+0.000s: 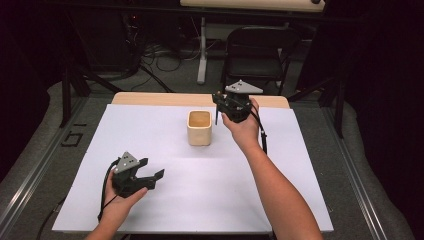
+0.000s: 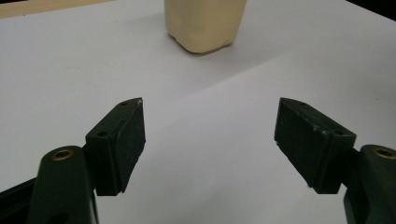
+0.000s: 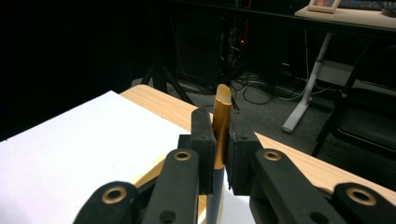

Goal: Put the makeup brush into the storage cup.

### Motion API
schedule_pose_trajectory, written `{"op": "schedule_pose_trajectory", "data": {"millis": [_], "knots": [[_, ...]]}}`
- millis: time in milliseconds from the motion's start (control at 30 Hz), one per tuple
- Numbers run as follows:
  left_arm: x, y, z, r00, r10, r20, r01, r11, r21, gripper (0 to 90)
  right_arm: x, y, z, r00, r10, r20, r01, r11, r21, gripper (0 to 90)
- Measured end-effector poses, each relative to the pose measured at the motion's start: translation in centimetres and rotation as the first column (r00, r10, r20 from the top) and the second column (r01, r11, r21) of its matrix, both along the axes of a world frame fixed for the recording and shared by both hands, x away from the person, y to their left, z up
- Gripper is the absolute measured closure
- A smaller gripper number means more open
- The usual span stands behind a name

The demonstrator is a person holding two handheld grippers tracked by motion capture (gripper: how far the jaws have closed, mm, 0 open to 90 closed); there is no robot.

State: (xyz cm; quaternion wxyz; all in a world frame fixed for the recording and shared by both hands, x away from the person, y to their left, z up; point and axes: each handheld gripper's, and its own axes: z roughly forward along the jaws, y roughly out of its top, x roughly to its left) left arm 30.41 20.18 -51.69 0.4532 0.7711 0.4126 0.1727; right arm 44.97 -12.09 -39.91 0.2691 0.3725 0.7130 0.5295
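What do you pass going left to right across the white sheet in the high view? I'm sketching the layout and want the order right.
Left hand-held gripper, jaws open, near the front edge → cream square cup at the middle → right hand-held gripper, clamped on a thin dark stick with a tan end, just right of the cup.

A: Count, table items?
B: One cream cup (image 1: 199,128), middle of the white sheet (image 1: 150,140). One slim tool with a wooden handle (image 3: 221,122), far right.
A: Grippers?
B: Two: left gripper (image 1: 152,178) near left, right gripper (image 1: 218,107) far right.
A: Beyond the table?
B: One black chair (image 1: 257,55).
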Motion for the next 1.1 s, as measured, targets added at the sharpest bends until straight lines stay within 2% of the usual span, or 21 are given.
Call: {"op": "schedule_pose_trajectory", "data": {"millis": [533,1100], "knots": [[0.0,-0.1,-0.1,1.0000,-0.008,-0.002,0.008,1.0000,0.006,25.6,-0.1,1.5,0.5,0.9997,0.019,0.018,-0.020,0.9997,0.015,83.6],[0.0,-0.1,0.0,1.0000,-0.008,0.000,0.008,0.9999,0.007,25.8,0.1,2.2,-0.6,0.9998,0.014,0.013,-0.015,0.9996,0.025,83.6]]}}
